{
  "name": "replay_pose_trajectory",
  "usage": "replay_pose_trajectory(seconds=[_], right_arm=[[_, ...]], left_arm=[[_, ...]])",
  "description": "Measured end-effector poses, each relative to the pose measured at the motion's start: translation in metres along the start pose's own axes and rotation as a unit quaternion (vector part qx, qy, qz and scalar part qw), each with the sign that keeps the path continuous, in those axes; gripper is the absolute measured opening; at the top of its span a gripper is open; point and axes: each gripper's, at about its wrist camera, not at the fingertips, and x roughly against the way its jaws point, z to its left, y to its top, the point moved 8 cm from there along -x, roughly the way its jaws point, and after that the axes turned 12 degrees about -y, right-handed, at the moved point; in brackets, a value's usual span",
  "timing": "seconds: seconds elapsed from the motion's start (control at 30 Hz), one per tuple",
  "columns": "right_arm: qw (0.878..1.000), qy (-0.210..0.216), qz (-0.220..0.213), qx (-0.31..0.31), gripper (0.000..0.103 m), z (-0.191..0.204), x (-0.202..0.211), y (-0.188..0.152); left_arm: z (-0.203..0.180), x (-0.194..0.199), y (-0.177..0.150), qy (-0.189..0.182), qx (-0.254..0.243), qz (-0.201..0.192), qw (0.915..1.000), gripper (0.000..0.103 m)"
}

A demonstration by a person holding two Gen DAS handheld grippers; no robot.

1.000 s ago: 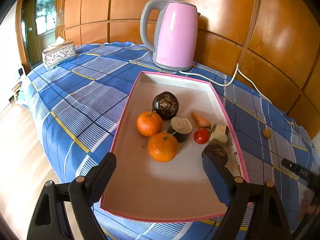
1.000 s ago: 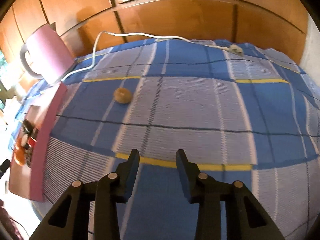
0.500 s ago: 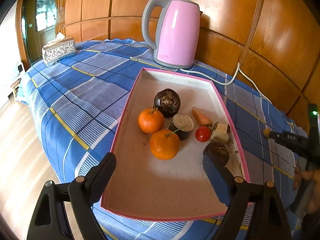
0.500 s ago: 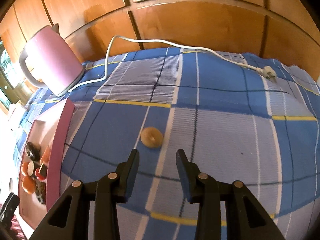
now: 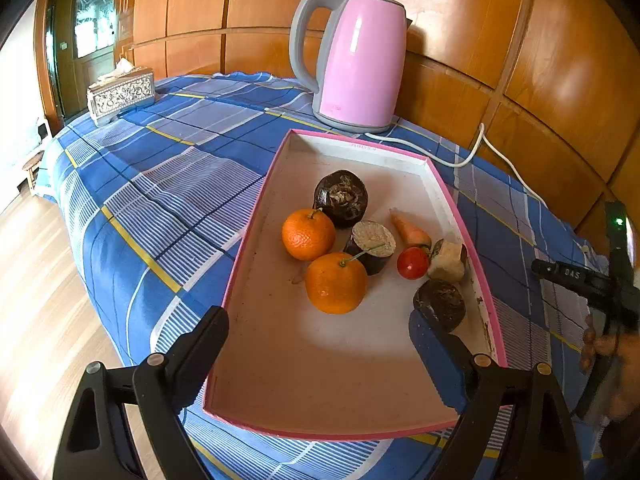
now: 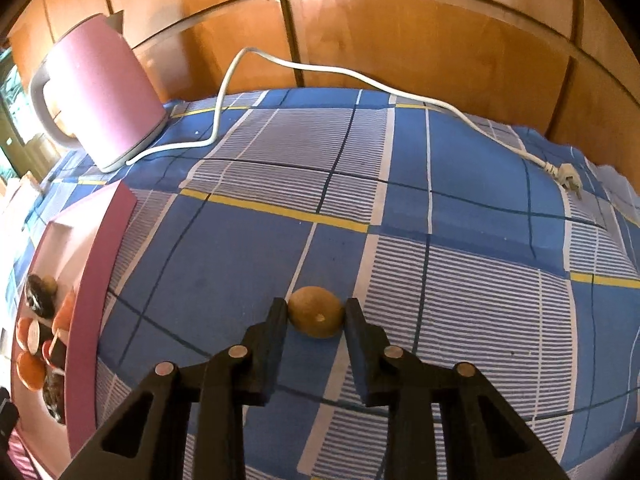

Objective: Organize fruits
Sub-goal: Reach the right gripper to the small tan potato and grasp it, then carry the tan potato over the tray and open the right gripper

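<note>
A small yellow-brown fruit (image 6: pixel 316 317) lies on the blue checked cloth. My right gripper (image 6: pixel 316 312) straddles it, and its jaws are closing, with both pads against the fruit's sides. The pink-rimmed tray (image 5: pixel 256 216) holds two oranges (image 5: pixel 308 234) (image 5: pixel 336 282), a dark wrinkled fruit (image 5: pixel 341 198), a cut dark fruit (image 5: pixel 372 240), a cherry tomato (image 5: pixel 413 263), a carrot piece (image 5: pixel 410 232) and a pale chunk (image 5: pixel 446 262). My left gripper (image 5: pixel 318 320) hovers open over the tray's near end, holding nothing. Another dark fruit (image 5: pixel 440 304) sits by its right finger.
A pink kettle (image 5: pixel 356 60) stands behind the tray. Its white cord (image 6: pixel 360 80) runs along the back wall to a loose plug (image 6: pixel 568 172). A tissue box (image 5: pixel 120 94) sits at the far left. The table drops to wooden floor on the left. A hand (image 5: pixel 600 348) holds the right gripper.
My right gripper has moved forward to the small fruit, which now sits between its fingers, and the fingers have narrowed. The right gripper has come into the left wrist view.
</note>
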Motion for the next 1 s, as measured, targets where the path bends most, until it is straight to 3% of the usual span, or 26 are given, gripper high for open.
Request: replay_pose_trajectory(seconds=[0.23,0.53,0.8,1.0], right_arm=[[0.999,0.037,-0.004,0.006,0.029,0.012,0.019,-0.016],[0.994,0.102,-0.018,0.041,0.029,0.058,0.053,-0.033],[0.983,0.160,-0.040,0.085,0.029,0.107,0.087,-0.029],[0.976,0.176,-0.053,0.119,0.029,0.143,0.099,-0.019]], left_arm=[[-0.002,0.006,0.001,0.001,-0.004,-0.005,1.0000,0.092],[-0.001,0.013,0.001,0.003,-0.005,-0.008,0.9999,0.092],[0.003,0.016,0.002,0.011,-0.002,-0.014,0.9998,0.092],[0.009,0.017,0.005,0.020,0.004,-0.019,0.9996,0.092]])
